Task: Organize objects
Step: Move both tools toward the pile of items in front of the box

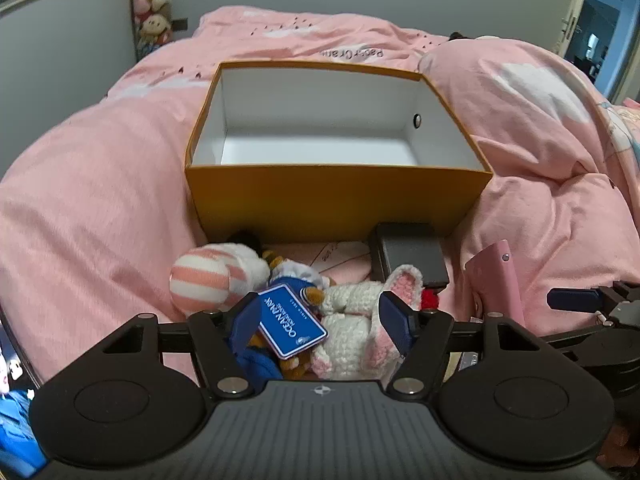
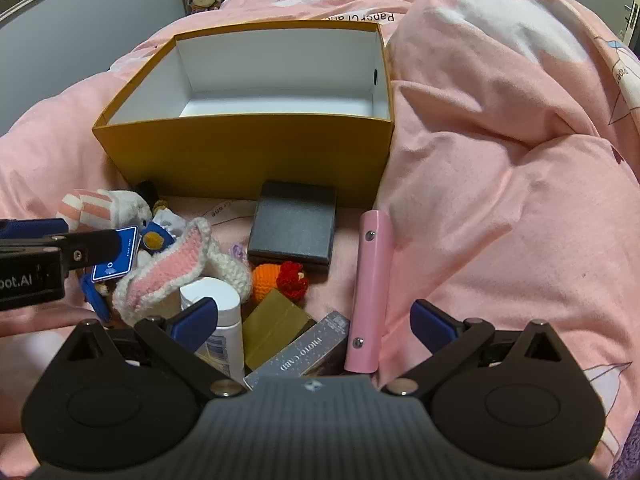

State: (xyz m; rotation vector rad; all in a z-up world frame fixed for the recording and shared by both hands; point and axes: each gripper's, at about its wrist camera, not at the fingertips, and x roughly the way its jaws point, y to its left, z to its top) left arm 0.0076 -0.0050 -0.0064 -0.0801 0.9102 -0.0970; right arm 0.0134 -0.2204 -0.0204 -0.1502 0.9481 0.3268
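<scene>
- Yellow box [image 1: 336, 200] sits open on the pink quilt [image 1: 100, 200], its white inside bare.
- Just in front of the box lies a heap: striped plush [image 1: 208, 280], blue tag [image 1: 290, 322], crochet bunny [image 1: 356, 312], black case [image 1: 412, 254], pink tube [image 1: 498, 280].
- Left gripper [image 1: 324, 320] points down over the heap, jaws spread wide; the tag and the bunny show between its fingers, and neither pad is seen pressing on them.
- Right gripper [image 2: 314, 322] also tilts down, jaws wide apart, clamped on nothing.
- Between its fingers: white bottle [image 2: 218, 320], gold box [image 2: 276, 328], photo card box [image 2: 304, 354], lower end of the tube [image 2: 370, 292].
- Orange and red crochet pieces [image 2: 280, 278] lie just in front of the case [image 2: 294, 228], beside the bunny [image 2: 176, 276].
- Plush toys [image 1: 152, 4] hang by the far wall.
</scene>
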